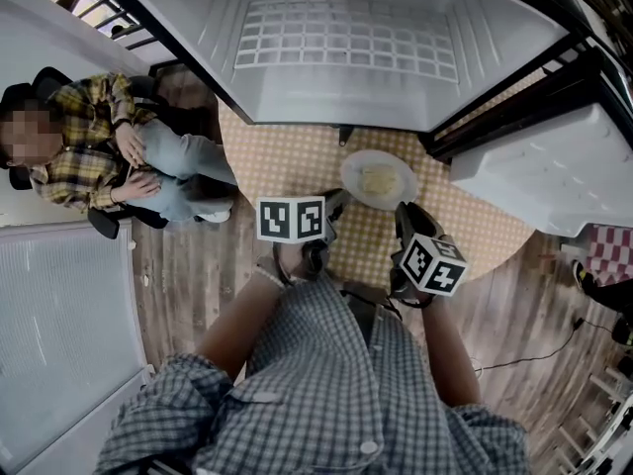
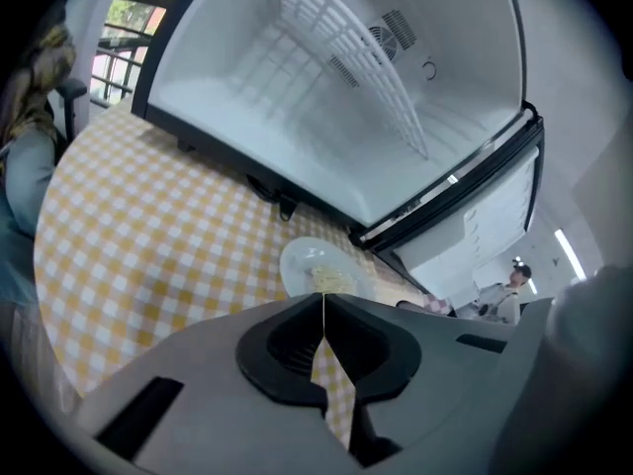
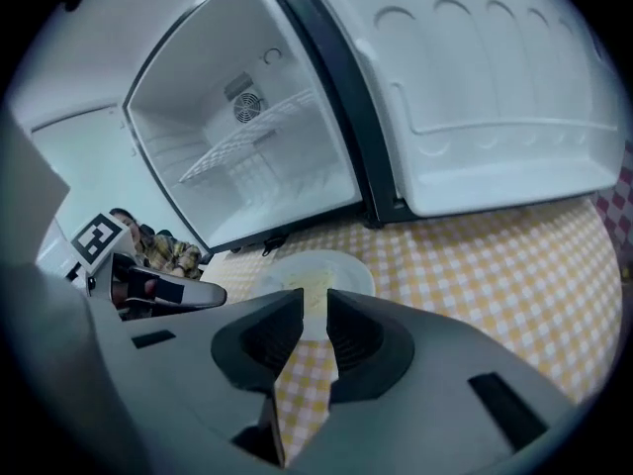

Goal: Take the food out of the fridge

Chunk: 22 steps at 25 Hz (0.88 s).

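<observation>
The open fridge [image 1: 346, 47] faces the checked table [image 1: 277, 166]. The left gripper [image 2: 323, 300] has jaws together, empty. The right gripper [image 3: 315, 310] has jaws narrowly apart, empty. The round plate [image 1: 351, 171] lies flat on the table just before the fridge, face up; its food [image 1: 377, 179] shows no clear long axis.

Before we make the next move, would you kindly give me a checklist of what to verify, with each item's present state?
1. Food out of the fridge: ok. The food lies on the plate, which rests on the table.
2. Nothing left in the fridge: ok. No food shows on its wire shelf.
3. Left gripper free: ok. Its jaws are shut with nothing between them.
4. Right gripper free: ok. Its jaws stand slightly apart and hold nothing.
5. Fridge door closed: not ok. It stands wide open.
</observation>
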Each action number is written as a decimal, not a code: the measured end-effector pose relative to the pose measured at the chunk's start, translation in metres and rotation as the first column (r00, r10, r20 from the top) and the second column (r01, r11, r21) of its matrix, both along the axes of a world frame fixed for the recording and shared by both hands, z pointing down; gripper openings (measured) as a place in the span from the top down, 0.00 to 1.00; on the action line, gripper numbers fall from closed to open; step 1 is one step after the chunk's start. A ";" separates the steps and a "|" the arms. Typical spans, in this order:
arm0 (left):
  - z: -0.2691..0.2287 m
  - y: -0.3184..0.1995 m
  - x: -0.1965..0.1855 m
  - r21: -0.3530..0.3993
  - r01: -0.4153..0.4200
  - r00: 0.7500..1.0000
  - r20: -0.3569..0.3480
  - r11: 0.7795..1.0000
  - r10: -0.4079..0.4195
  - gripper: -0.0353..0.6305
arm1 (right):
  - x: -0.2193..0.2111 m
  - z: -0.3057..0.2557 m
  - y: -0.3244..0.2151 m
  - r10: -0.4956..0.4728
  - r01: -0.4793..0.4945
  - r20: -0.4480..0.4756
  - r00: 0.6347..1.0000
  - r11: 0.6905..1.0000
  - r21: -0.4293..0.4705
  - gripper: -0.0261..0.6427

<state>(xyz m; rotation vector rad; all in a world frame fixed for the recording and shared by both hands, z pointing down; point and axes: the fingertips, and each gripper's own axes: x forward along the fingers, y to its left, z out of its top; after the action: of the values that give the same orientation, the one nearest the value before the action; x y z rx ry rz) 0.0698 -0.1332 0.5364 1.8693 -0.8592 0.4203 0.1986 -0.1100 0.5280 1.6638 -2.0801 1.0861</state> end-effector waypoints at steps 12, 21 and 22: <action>-0.101 -0.024 -0.021 0.441 -0.093 0.986 0.166 0.893 0.021 0.94 | -0.038 -0.099 -0.026 -0.155 0.208 -0.205 0.966 0.940 0.270 0.94; -0.176 -0.026 -0.008 0.671 -0.192 0.970 0.240 0.716 0.036 0.94 | -0.046 -0.146 -0.037 -0.138 0.187 -0.155 0.978 0.913 0.363 0.95; -0.179 -0.024 -0.007 0.677 -0.192 0.971 0.234 0.710 0.039 0.94 | -0.046 -0.149 -0.038 -0.137 0.185 -0.150 0.979 0.910 0.370 0.95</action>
<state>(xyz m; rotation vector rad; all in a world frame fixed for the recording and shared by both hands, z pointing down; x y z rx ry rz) 0.0628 -0.1577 0.3575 2.6325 -1.1496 0.3974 0.1522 -0.1477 0.3786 1.6296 -2.4110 0.5340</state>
